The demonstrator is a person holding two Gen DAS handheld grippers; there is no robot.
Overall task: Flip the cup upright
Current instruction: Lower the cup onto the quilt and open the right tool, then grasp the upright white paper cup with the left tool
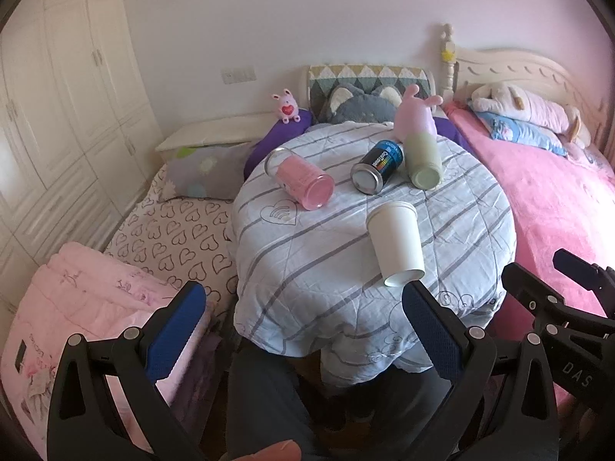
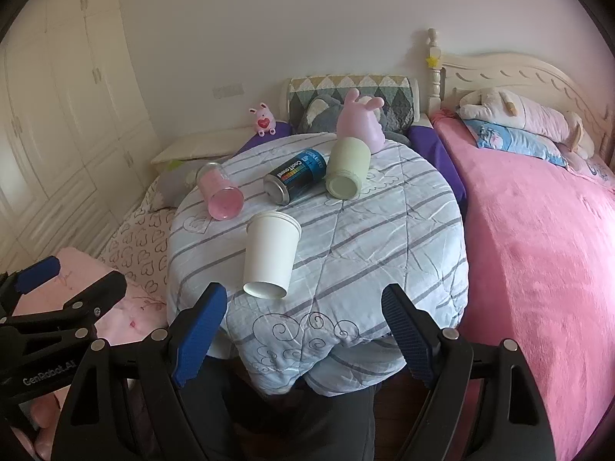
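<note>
Both the left gripper (image 1: 303,326) and the right gripper (image 2: 307,330) hover with jaws spread wide and empty, ready to grasp. Just beyond them, the white paper cup (image 2: 271,255) lies on its side on the quilt-covered table (image 2: 384,238), nearest its front edge, base toward the grippers.

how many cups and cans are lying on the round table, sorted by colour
pink cup: 1
green cup: 1
white paper cup: 1
black and blue can: 1
total: 4, all on their sides on the striped table cover
</note>
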